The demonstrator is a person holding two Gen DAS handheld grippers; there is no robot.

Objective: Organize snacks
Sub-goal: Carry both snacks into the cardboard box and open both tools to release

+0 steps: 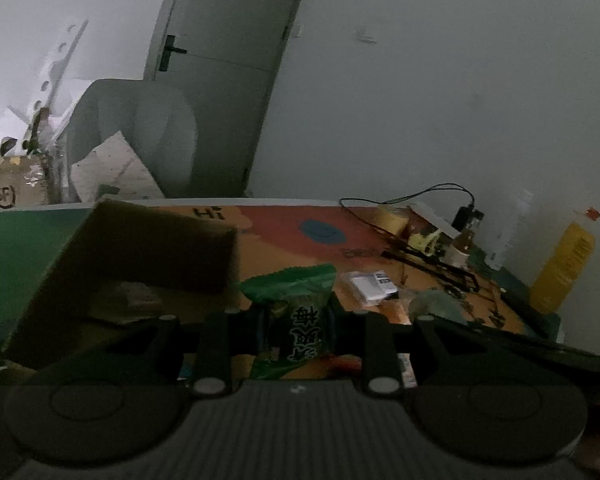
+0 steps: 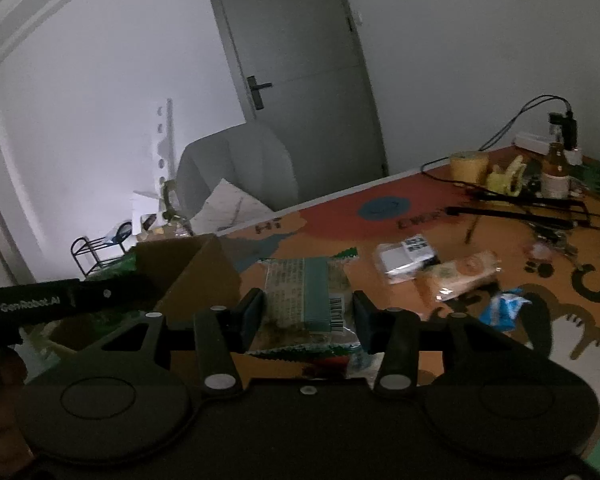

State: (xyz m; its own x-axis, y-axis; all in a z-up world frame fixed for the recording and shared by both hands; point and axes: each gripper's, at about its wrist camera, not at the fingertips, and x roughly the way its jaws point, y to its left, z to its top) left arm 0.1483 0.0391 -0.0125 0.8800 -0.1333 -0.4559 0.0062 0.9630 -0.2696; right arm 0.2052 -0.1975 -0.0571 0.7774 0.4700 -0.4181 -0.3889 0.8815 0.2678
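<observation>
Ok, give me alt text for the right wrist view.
The right tongs grip a green-and-white snack packet above an orange cartoon mat. An open cardboard box sits to the left; more snack packets lie scattered to the right.

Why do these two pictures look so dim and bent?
Left wrist view: dim, corners vignetted black, the door bows from fisheye distortion, the green snack packet is sharp enough to read. Right wrist view: also dark, brighter wall at left, the table edge curves, loose snacks are slightly blurred.
</observation>
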